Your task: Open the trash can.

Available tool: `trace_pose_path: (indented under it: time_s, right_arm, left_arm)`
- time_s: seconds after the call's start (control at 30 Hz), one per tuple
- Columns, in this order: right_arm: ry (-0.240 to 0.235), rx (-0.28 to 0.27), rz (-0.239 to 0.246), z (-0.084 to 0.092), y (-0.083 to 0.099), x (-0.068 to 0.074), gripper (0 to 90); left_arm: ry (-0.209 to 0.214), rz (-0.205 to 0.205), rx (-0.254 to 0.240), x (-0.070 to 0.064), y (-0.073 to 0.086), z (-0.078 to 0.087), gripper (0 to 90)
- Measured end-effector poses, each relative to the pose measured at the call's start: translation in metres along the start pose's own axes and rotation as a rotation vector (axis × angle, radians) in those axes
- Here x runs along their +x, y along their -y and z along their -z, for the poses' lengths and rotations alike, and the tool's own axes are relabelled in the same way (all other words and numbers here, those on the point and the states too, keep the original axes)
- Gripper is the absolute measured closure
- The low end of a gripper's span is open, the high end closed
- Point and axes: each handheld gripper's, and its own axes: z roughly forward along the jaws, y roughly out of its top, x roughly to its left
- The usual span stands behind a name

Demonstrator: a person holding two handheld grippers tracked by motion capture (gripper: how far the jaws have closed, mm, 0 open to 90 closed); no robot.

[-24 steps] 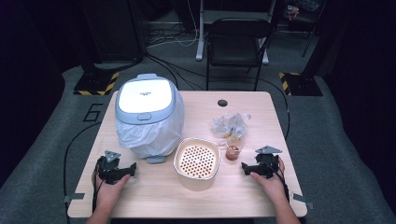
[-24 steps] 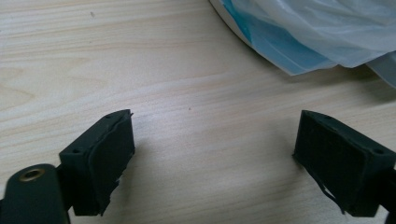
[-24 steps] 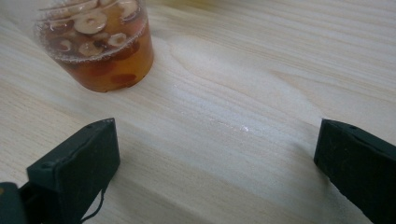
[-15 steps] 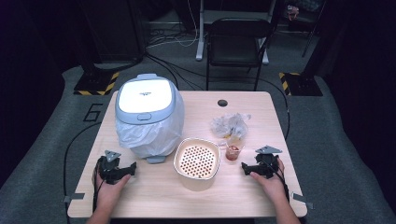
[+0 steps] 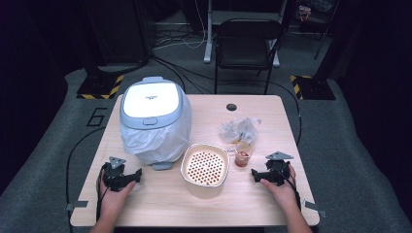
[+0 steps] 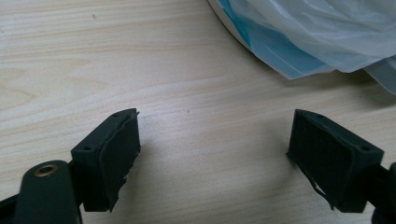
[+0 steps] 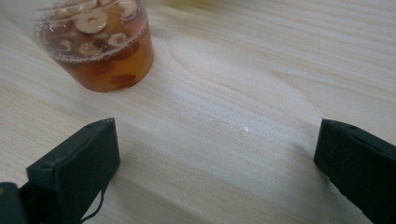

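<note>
Dark floor and a black folding chair (image 5: 248, 46) surround a pale wooden table (image 5: 204, 208) at which a person sits with a gripper in each hand. Nearest the right gripper (image 5: 256, 174) stands a small clear cup (image 5: 242, 156) of amber liquid with slices floating in it; in the right gripper view the cup (image 7: 98, 44) stands upright on the wood just beyond the right gripper (image 7: 217, 161), ahead of one jaw and apart from it. That gripper's jaws stand wide apart with bare table between them, holding nothing. Just behind the cup lies a crumpled clear plastic bag (image 5: 238, 128), and beside it toward the middle sits a cream strainer basket (image 5: 205, 167) with a perforated bottom. Farther left stands a white bin (image 5: 153, 119) with a closed lid and a plastic liner hanging over its sides. The left gripper (image 5: 133, 175) rests on the table near the bin's front; in its own view the left gripper (image 6: 212, 149) is spread wide over bare wood, gripping nothing, with the liner (image 6: 317, 32) ahead.
</note>
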Motion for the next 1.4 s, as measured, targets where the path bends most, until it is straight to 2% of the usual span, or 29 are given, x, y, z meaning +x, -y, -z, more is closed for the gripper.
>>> trace_pose_path:
  time_s: [0.03,0.07,0.13,0.2,0.27,0.33,0.37,0.4,0.5,0.6,0.77,0.83,0.97,1.0,1.17,1.23,1.3,1.33,1.4]
  right_arm:
    - [0.000,0.000,0.000,0.000,0.000,0.000,0.0]
    - [0.000,0.000,0.001,0.000,0.000,0.000,0.0]
    - [0.000,0.000,0.000,0.000,0.000,0.000,0.0]
    - [-0.001,0.000,0.001,0.000,0.000,0.000,0.0]
    - [0.003,-0.001,-0.005,0.000,0.000,0.000,0.0]
    - [0.005,-0.003,-0.010,0.000,0.000,0.001,0.0]
    - [0.005,-0.003,-0.009,0.000,0.000,0.001,0.0]
    - [0.005,-0.003,-0.009,0.000,0.000,0.001,0.0]
    - [0.005,-0.003,-0.009,0.000,0.000,0.001,0.0]
    - [0.005,-0.003,-0.009,0.000,0.000,0.001,0.0]
    - [0.005,-0.003,-0.009,0.000,0.000,0.001,0.0]
    - [0.005,-0.003,-0.009,0.000,0.000,0.001,0.0]
    - [0.005,-0.003,-0.009,0.000,0.000,0.001,0.0]
    - [0.005,-0.003,-0.009,0.000,0.000,0.001,0.0]
    - [0.005,-0.003,-0.009,0.000,0.000,0.001,0.0]
    - [0.005,-0.003,-0.009,0.000,0.000,0.001,0.0]
    - [0.005,-0.003,-0.009,0.000,0.000,0.001,0.0]
    - [0.005,-0.003,-0.009,0.000,0.000,0.001,0.0]
    - [0.005,-0.003,-0.009,0.000,0.000,0.001,0.0]
  left_arm:
    - [0.003,0.025,-0.014,-0.002,0.000,-0.001,17.3]
    - [0.007,0.001,-0.004,-0.001,0.000,0.001,18.8]
    - [0.015,0.014,-0.021,-0.003,0.001,0.000,19.8]
    - [0.018,0.007,-0.026,-0.003,0.001,0.001,21.6]
    - [0.055,0.019,-0.025,-0.006,0.000,0.003,30.3]
    - [0.059,0.016,-0.018,-0.007,-0.002,0.004,33.5]
    - [0.068,0.022,-0.010,-0.010,-0.002,0.006,39.6]
    - [0.074,0.027,-0.007,-0.015,-0.004,0.010,39.8]
    - [0.095,0.034,-0.037,-0.023,-0.007,0.017,42.6]
    - [0.101,0.010,-0.034,-0.029,-0.010,0.023,43.0]
    - [0.118,0.012,-0.062,-0.040,-0.014,0.030,43.3]
    - [0.127,0.000,-0.055,-0.041,-0.016,0.032,43.5]
    - [0.126,-0.009,-0.077,-0.051,-0.021,0.038,50.7]
    - [0.136,-0.028,-0.082,-0.056,-0.023,0.039,50.8]
    - [0.156,-0.049,-0.060,-0.066,-0.025,0.033,54.3]
    - [0.162,-0.073,-0.061,-0.074,-0.028,0.029,55.5]
    - [0.157,-0.074,-0.065,-0.077,-0.029,0.028,56.8]
    - [0.176,-0.051,-0.073,-0.081,-0.030,0.026,56.8]
    - [0.162,-0.070,-0.077,-0.086,-0.033,0.023,60.6]
